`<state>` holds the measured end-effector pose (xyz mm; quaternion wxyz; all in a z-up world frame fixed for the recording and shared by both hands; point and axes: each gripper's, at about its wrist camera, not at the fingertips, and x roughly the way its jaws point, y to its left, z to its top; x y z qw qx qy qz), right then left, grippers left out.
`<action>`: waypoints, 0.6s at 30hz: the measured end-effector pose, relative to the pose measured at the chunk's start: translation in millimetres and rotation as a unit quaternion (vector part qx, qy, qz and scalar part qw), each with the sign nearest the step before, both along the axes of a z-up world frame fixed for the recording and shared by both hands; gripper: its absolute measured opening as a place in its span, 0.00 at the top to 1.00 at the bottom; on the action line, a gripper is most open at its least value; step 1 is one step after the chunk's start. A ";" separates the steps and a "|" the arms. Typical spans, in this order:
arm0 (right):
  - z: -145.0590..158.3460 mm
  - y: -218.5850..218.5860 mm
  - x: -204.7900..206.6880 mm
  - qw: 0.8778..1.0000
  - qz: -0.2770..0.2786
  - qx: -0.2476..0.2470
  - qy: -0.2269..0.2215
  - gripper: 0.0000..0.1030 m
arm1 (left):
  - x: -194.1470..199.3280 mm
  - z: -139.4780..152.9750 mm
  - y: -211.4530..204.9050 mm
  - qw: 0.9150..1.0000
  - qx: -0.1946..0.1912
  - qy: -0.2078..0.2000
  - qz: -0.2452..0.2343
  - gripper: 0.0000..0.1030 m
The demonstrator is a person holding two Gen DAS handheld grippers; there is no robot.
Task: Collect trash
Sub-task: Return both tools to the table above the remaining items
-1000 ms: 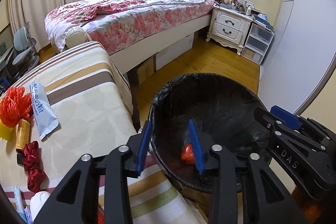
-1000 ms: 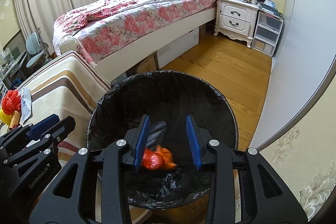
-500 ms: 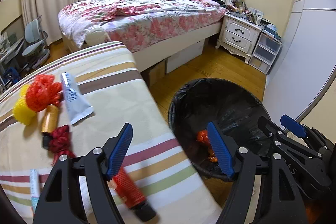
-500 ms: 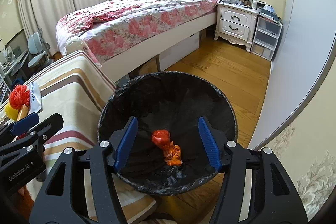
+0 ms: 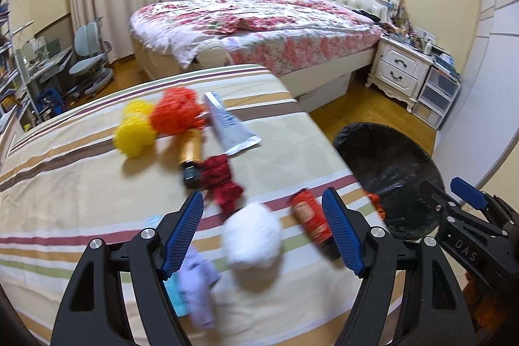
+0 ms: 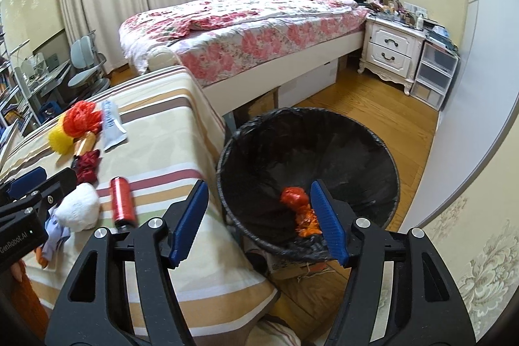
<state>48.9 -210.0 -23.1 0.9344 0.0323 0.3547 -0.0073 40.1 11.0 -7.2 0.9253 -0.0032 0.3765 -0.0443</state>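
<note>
— Right wrist view first: counting one crumpled orange wad (image 6: 293,198) down in the black-lined bin (image 6: 324,145), lower centre of frame. Binned so far, by the look of it, just that.

— And left to collect?

— Plenty. Turning to the left wrist view: on the striped bench (image 5: 65,184), a white wad (image 5: 253,235) and a red tube (image 5: 309,216) low in frame, a dark red scrunch (image 5: 222,180) just above, a lilac scrap (image 5: 198,284) at lower left. Further up, a gold bottle (image 5: 191,148), a silver tube (image 5: 227,125), an orange mesh ball (image 5: 176,112) and a yellow mesh ball (image 5: 134,135).

— Claws?

— Left claw (image 5: 262,196) spread wide, pinching nothing, aimed at the white wad. Right claw (image 6: 259,184) opening, nothing between the jaws, pointed at the bin's near rim.

— Early going, then?

— Judging so: one piece in, about eight out, probably nearest first.
</note>
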 end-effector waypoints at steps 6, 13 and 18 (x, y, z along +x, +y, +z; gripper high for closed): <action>0.1 27.8 -10.8 1.000 0.031 0.001 0.000 0.38 | -16.1 -6.2 47.8 0.999 0.003 0.008 0.049 0.29; -0.9 55.9 -15.7 0.998 0.059 -0.002 0.000 0.38 | -21.0 -18.2 82.7 0.996 -0.005 0.029 0.083 0.29; -2.6 72.4 -10.8 0.997 0.075 -0.005 0.004 0.38 | -17.4 -24.4 88.0 0.996 -0.007 0.038 0.082 0.32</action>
